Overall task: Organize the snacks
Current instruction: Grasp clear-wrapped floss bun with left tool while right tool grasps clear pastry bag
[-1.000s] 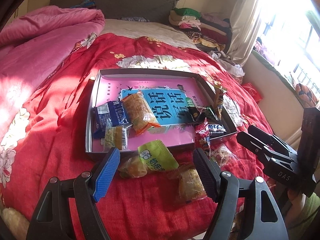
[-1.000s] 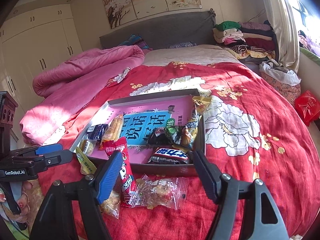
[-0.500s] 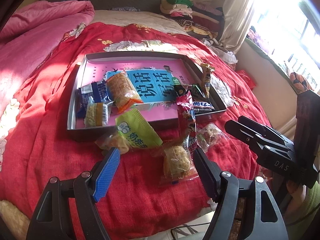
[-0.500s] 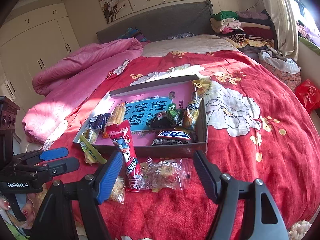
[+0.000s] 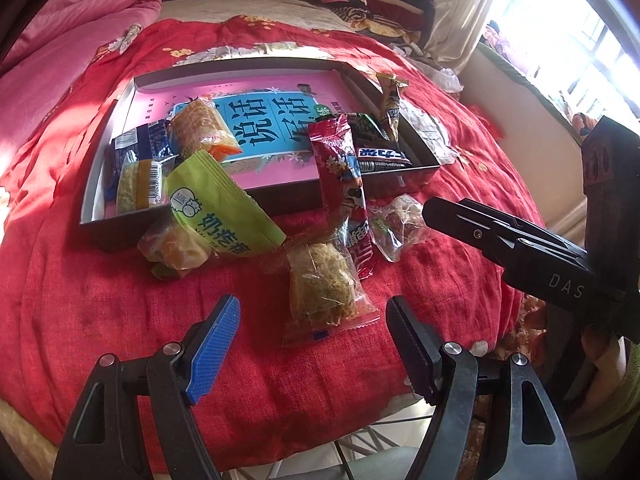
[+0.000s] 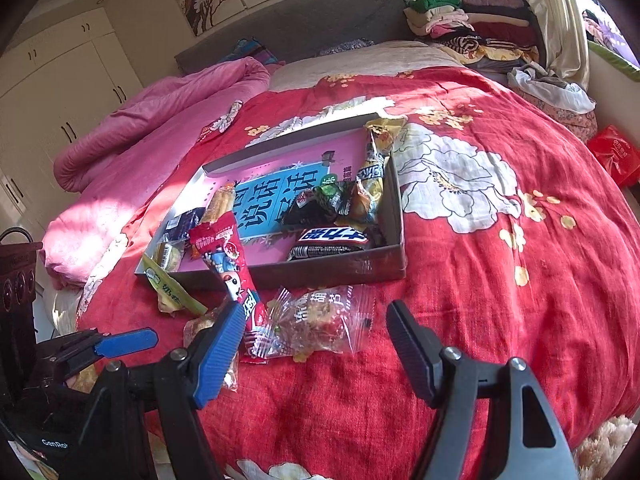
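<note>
Both fisheye cameras ride on hand-held grippers at the foot edge of the bed with the red flowered quilt (image 5: 100,312), looking forward between their own spread jaws toward the grey headboard (image 6: 304,28). The left wrist view sits low and close, tilted down over the loose packets near that edge. The right wrist view looks from the window side, slightly higher. Both views share the shallow grey cardboard box (image 5: 280,200) (image 6: 340,270) and the long red snack packet (image 5: 340,168) (image 6: 228,264) leaning over its near wall.
</note>
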A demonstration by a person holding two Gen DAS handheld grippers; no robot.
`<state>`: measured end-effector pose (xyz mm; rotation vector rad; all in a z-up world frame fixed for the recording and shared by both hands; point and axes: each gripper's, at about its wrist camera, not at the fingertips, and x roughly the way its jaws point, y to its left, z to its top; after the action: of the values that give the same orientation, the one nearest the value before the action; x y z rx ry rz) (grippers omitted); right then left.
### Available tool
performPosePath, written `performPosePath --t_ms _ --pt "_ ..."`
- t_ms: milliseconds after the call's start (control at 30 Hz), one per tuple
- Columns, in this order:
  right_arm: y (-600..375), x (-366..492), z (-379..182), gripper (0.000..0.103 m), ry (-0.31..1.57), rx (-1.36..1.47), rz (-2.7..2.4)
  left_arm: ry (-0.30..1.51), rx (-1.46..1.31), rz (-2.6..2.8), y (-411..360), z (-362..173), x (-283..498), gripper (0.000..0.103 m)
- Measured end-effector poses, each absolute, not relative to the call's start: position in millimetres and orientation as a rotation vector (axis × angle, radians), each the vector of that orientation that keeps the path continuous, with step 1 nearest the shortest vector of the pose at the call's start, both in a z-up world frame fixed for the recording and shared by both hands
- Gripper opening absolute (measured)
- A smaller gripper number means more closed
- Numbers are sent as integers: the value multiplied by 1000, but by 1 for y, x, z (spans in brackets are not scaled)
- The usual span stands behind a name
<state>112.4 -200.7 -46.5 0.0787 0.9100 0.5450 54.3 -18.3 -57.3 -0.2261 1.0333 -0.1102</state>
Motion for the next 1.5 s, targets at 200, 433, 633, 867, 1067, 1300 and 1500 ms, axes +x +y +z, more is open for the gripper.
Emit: performPosePath --t_ms 200,433,633,867,1067,1300,1500 --pt "-201 117 -56 73 954 91 536 1065 -230 -107 -19 -68 58 77" --pt "-198 122 -70 73 1009 95 537 1073 -235 -115 -23 -74 64 77" --pt "-195 130 -83 73 1052 128 533 1084 -238 -115 -24 -80 68 77" --pt "-184 136 -88 74 1038 134 569 1082 -239 -113 -24 -83 73 77" --pt "-179 140 -91 61 1024 149 604 1075 -242 -116 -27 -84 77 77" --pt "-180 147 -95 55 1022 172 626 1069 -254 -133 -32 -85 81 75" --pt "-188 150 -96 48 1025 214 644 1068 -236 -133 -38 -88 84 55"
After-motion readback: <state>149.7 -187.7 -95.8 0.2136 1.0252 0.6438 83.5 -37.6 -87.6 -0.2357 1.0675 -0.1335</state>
